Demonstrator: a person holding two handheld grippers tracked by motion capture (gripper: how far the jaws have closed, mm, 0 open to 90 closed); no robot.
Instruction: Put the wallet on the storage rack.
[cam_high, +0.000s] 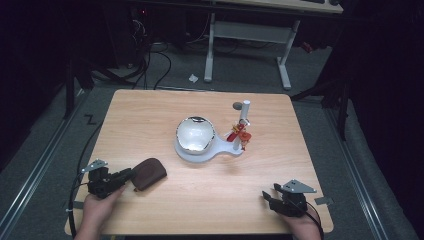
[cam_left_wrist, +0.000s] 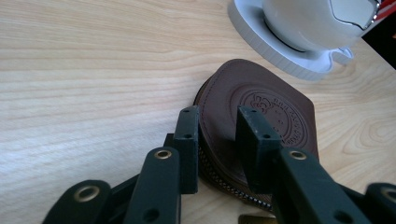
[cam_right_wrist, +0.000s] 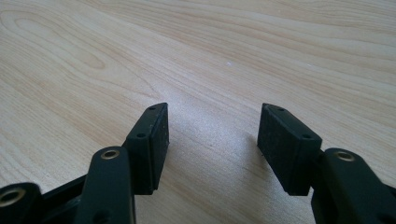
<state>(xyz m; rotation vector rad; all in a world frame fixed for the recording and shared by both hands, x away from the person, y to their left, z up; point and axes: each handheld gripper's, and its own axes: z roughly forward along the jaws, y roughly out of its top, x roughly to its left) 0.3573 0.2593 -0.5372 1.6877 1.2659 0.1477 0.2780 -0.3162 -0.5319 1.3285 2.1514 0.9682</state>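
A brown leather pouch (cam_high: 149, 173) with a zip edge and an embossed round stamp lies at the front left of the wooden table (cam_high: 150, 115). My left gripper (cam_high: 128, 176) is shut on the near edge of the pouch (cam_left_wrist: 275, 112); in the left gripper view the left gripper (cam_left_wrist: 219, 126) has one jaw on each face of it. At the front right my right gripper (cam_high: 268, 195) rests low over bare wood. Seen in its own view, the right gripper (cam_right_wrist: 212, 126) is open and holds nothing.
A round shiny mirror (cam_high: 195, 133) on a white stand base (cam_high: 220, 151) sits mid-table, with a white post and red clip (cam_high: 241, 132) beside it. A small grey disc (cam_high: 237, 105) lies behind. The base (cam_left_wrist: 280, 51) is just beyond the pouch.
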